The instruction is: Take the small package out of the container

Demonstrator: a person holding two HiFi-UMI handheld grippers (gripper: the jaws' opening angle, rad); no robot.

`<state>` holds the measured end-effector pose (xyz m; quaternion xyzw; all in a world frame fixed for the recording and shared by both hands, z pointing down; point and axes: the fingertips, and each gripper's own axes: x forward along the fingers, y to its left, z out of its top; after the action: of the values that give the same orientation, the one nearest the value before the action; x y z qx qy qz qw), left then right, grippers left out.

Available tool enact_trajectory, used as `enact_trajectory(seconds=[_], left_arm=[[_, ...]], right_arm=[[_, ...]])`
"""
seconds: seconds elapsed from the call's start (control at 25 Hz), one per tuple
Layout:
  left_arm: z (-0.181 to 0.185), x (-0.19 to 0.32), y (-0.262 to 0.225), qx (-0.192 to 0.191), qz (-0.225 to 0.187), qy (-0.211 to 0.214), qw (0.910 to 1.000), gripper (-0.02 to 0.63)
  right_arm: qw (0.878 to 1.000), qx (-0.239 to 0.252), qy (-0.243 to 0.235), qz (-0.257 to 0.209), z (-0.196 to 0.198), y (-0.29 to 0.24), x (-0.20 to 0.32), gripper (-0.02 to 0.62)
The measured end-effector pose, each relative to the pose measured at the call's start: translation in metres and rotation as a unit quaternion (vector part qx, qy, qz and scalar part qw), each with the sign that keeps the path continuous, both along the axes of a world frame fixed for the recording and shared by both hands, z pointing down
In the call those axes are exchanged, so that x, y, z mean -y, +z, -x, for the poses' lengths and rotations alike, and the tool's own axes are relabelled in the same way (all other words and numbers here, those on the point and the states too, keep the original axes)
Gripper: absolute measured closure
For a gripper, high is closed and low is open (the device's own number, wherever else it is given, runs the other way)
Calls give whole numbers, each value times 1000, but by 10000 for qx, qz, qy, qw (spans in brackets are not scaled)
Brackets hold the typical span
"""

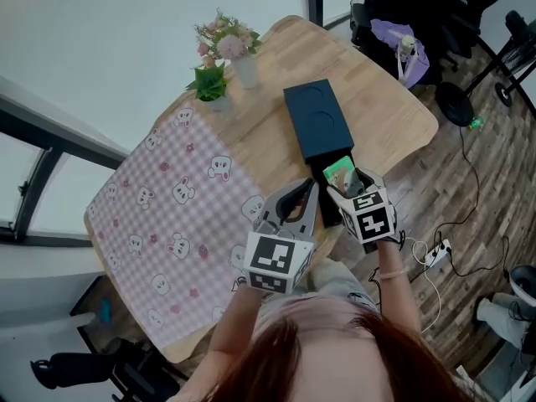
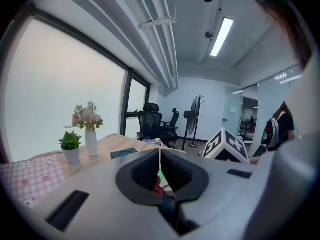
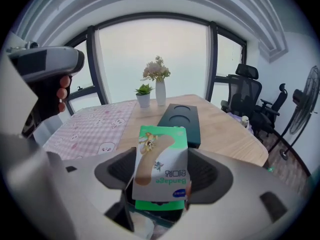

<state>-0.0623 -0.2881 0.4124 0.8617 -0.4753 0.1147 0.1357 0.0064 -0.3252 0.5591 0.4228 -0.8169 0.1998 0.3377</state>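
The cloth (image 1: pixel 159 216), pink check with animal prints, covers the left part of the table (image 1: pixel 385 107). At the far edge of the table stand the plant (image 1: pixel 209 84) and, just to its right, the vase (image 1: pixel 244 69) with flowers.

Left gripper (image 1: pixel 303 193): held over the near edge of the table, just left of the container (image 1: pixel 316 120). In the left gripper view the gripper (image 2: pixel 160 156) has its jaws pressed together, with only a thin seam between the pads. Nothing is clamped between them.

Container: a long dark box lying lengthwise on the bare wood, right of the cloth. Its top bears two round recesses. The right gripper view shows it (image 3: pixel 180 116) directly beyond the jaws.

Right gripper (image 1: pixel 350 182): held at the near end of the container, just beside the left gripper. In the right gripper view the gripper (image 3: pixel 162 171) has its jaws closed on the package (image 3: pixel 162 169), one pad on each side edge.

Package (image 1: pixel 337 172): flat, green and white, printed with a plaster strip. It stands nearly upright between the pads, print upside down, above the near end of the container. Whether its lower edge touches the container cannot be determined.
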Motion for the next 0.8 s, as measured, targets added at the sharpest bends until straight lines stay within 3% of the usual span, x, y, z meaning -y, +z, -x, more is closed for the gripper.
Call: enact_trajectory(seconds=[0.8], left_arm=[[-33,-48,-46,132,-528,-388,9978,591]], right_arm=[[9897,864,-91,-1137,-38,-96,-37,275]])
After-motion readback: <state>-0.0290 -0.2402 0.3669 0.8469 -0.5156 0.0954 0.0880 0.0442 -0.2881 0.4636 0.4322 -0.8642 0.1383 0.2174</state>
